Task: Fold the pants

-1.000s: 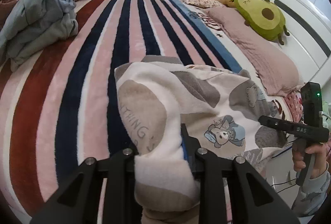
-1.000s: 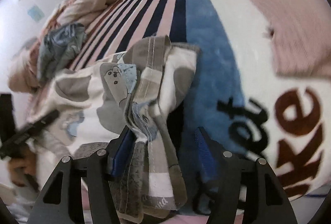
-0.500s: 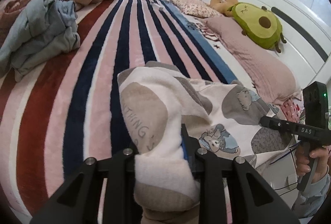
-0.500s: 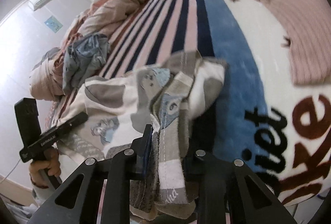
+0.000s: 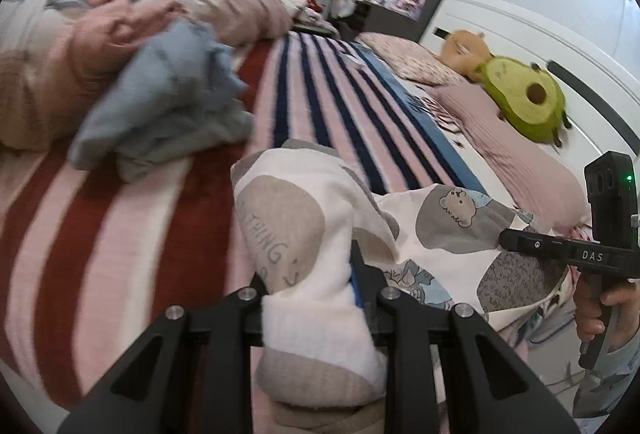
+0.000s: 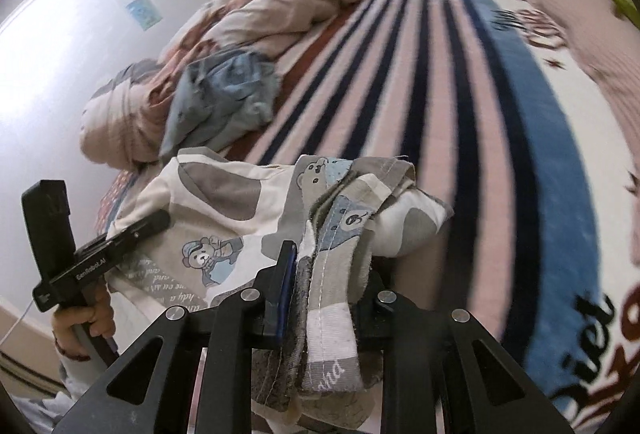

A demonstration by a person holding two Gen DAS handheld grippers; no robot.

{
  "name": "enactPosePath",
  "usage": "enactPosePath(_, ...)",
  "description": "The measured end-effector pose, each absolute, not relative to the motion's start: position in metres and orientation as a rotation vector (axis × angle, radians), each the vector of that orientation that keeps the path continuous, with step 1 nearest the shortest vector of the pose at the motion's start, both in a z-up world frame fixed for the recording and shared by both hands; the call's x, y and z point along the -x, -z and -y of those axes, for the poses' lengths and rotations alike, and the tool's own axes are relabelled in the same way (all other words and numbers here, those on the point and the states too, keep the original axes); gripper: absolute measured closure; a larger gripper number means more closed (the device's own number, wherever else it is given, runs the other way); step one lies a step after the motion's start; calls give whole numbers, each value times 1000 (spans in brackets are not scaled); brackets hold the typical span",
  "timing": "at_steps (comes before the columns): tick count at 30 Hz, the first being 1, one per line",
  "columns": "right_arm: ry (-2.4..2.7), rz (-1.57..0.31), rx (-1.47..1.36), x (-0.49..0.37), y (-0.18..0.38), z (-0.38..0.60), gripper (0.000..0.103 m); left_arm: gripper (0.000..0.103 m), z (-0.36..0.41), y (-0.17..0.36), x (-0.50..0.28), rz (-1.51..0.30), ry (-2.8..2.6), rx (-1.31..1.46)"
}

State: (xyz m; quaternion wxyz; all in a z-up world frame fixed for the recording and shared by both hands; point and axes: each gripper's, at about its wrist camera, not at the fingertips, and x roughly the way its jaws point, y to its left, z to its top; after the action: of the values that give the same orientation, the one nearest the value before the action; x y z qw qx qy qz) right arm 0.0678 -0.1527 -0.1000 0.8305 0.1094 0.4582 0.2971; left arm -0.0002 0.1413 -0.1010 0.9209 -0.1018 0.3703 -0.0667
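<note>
The pants are white fleece with grey patches and bear prints, stretched between my two grippers at the near edge of the bed. My left gripper is shut on one thick bunched end of them. My right gripper is shut on the other end, a folded grey seam edge. The right gripper also shows at the right of the left wrist view, and the left gripper at the left of the right wrist view. The cloth between them hangs lifted off the bed.
A striped pink, navy and red blanket covers the bed. A crumpled blue garment and a pink duvet lie at the far left. Pink pillows, an avocado plush and a white headboard stand at the right.
My right gripper has shut on the seam edge of the pants. Both grippers have risen and tilted up, lifting the pants; the left grip has not changed.
</note>
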Motion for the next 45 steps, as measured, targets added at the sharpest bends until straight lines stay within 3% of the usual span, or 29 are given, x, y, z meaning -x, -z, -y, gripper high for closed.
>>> enactPosePath(22,-978,-976,59,-102,97,-132,88,81,-360,114,27,-684,-274,236)
enactPosePath(39,-996,-1030,176,-89,141,-173,87,81,-413,158,13,-767,-367,265)
enactPosePath(45,-990,-1038,185,-86,148,-165,82,80,-413,162,13,-780,-375,255)
